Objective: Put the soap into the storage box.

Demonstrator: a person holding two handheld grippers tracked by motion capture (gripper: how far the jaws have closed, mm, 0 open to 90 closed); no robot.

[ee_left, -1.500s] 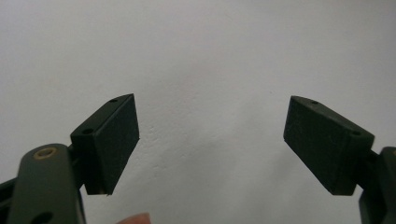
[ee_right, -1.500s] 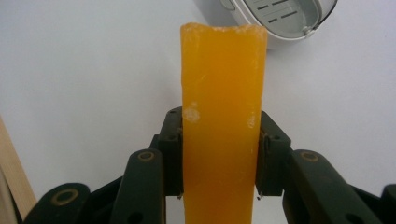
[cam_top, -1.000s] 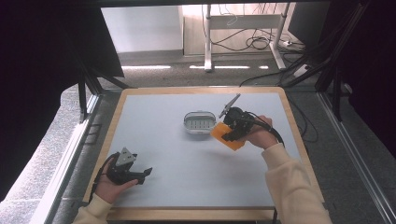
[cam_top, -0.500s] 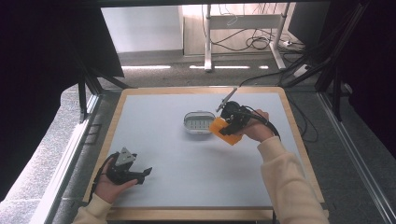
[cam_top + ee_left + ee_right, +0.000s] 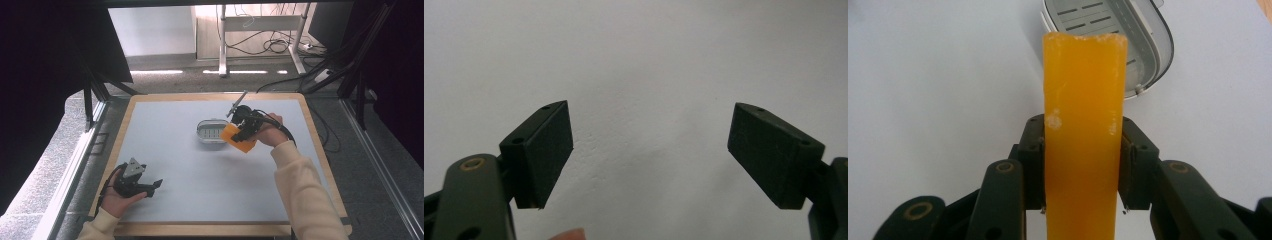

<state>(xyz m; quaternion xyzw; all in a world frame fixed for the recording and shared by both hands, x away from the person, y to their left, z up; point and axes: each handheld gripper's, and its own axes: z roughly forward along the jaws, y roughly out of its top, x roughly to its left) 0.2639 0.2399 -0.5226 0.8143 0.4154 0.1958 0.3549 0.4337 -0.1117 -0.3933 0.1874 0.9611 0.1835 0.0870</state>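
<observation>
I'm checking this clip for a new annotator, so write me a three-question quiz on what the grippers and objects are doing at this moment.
1. True or false: the right gripper is shut on the orange sponge.
2. The left gripper is: A) open, holding nothing B) shut on the sponge C) inside the dish.
3. Fill in: the white slotted soap dish lies on the ___ table just beside the sponge.

Key: 1 true. 2 A. 3 grey.
</observation>
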